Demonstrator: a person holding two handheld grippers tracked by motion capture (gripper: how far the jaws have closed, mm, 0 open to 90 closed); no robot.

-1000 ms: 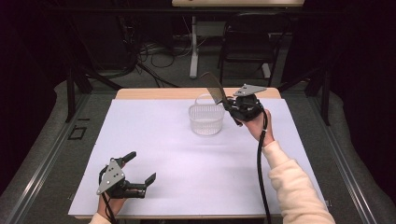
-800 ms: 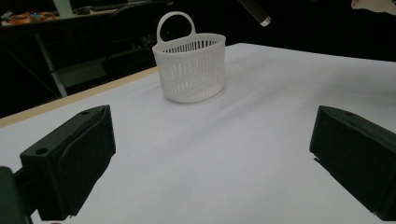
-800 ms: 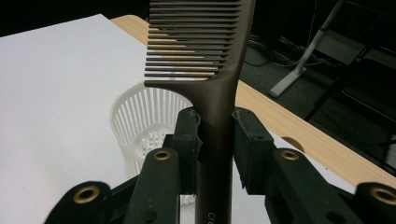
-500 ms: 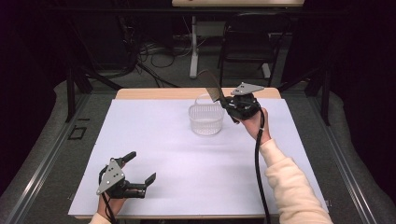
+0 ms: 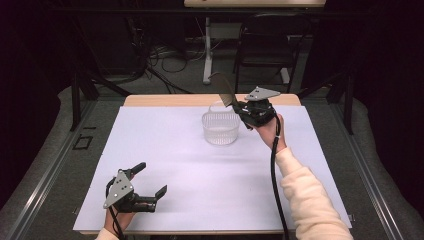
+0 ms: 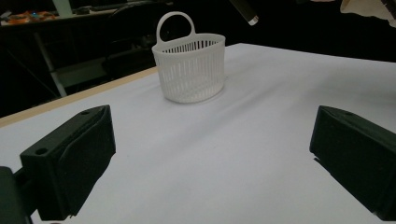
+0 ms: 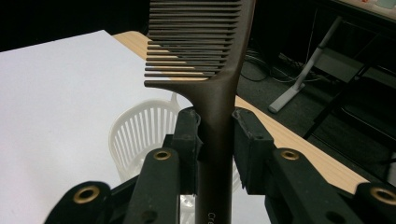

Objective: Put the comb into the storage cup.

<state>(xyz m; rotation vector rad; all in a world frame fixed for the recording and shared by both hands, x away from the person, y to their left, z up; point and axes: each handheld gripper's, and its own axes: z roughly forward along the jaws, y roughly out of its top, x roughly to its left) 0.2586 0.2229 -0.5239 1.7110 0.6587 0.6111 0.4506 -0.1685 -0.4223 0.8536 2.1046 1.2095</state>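
A white slatted basket (image 5: 220, 128) with a loop handle stands upright at the back middle of the white table. Just right of it, my right gripper (image 5: 237, 105) is shut on the handle of a dark brown comb (image 5: 223, 90). The comb's teeth point up and to the left, above the basket's far rim. In the right gripper view the comb (image 7: 215, 70) is clamped between both pads, with the basket (image 7: 140, 130) below it. My left gripper (image 5: 151, 179) rests open near the front left corner, nothing between its fingers. It faces the basket (image 6: 191, 70).
A white sheet (image 5: 175, 165) covers the table, with a strip of bare wood (image 5: 165, 100) along the far edge. Behind the table stand a dark chair (image 5: 265, 45) and a white stand among cables on the floor.
The right gripper with the comb has drifted slightly left toward the basket. The left gripper has stayed still.
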